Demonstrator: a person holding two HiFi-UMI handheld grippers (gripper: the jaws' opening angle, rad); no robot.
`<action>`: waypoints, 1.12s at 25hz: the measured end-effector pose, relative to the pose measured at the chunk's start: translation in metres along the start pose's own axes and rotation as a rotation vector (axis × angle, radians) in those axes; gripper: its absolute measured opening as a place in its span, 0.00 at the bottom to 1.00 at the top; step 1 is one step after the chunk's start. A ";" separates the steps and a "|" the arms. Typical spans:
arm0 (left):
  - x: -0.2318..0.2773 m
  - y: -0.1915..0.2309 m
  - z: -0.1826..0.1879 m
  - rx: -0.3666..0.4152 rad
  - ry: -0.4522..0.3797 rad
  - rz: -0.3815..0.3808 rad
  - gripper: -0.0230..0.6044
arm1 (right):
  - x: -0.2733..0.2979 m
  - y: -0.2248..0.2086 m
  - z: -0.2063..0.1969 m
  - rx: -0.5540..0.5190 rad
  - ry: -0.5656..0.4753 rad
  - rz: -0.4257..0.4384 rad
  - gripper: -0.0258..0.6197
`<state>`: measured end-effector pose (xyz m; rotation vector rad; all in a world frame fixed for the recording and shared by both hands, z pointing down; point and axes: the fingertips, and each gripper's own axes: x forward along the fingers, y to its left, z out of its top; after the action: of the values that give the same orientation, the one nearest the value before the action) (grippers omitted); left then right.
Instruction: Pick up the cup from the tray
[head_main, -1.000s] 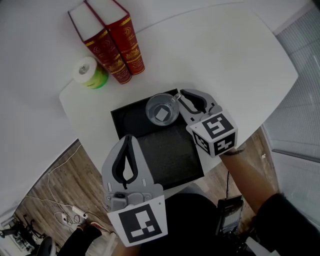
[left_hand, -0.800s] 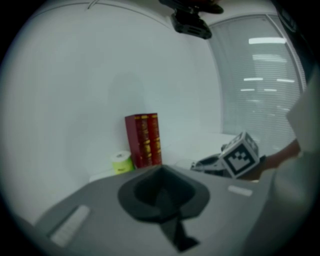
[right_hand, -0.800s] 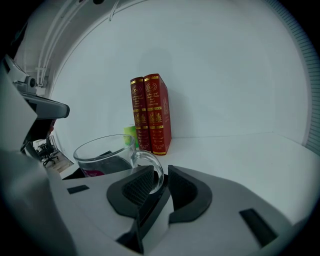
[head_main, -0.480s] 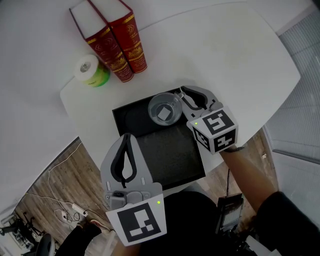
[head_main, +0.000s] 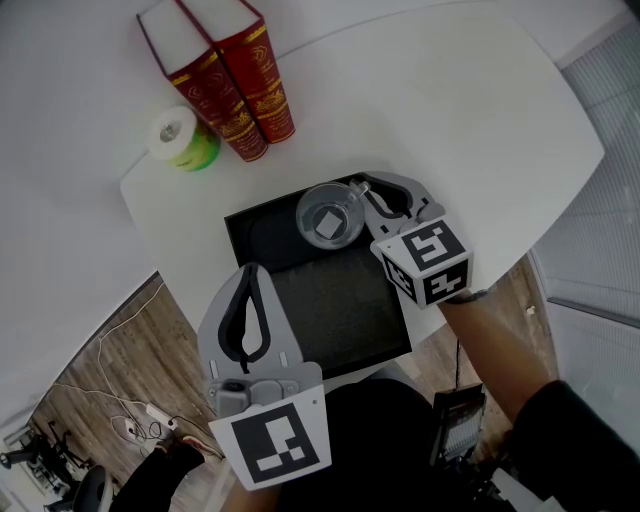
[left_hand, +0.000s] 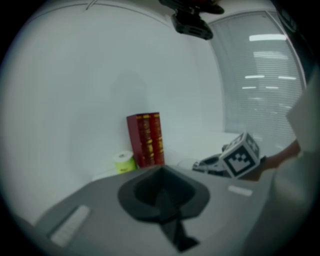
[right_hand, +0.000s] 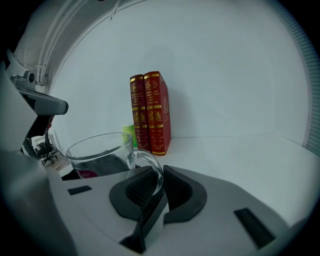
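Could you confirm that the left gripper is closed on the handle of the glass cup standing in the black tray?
Not quite: it is the right gripper that is closed on the handle of the cup, as the right gripper view shows. The left gripper is shut on nothing. The cup does stand in the black tray.

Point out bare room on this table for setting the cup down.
Widest: the white table right of the red books, beyond the tray. The tray's near half is bare too. Crowded: its far corner, with glass cup and right claw.
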<state>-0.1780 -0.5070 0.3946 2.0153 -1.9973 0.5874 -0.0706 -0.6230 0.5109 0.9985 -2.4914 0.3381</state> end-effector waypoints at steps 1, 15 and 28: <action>0.000 0.000 0.000 0.002 0.000 0.000 0.04 | 0.000 0.000 0.000 0.015 -0.001 0.006 0.11; -0.007 0.005 0.000 0.000 -0.005 0.019 0.04 | -0.002 -0.003 -0.003 0.096 0.009 0.003 0.11; -0.008 0.000 0.004 0.010 -0.021 0.013 0.04 | -0.007 -0.005 0.002 0.103 -0.002 0.010 0.11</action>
<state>-0.1774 -0.5018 0.3874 2.0242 -2.0243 0.5829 -0.0636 -0.6232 0.5064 1.0273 -2.5026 0.4727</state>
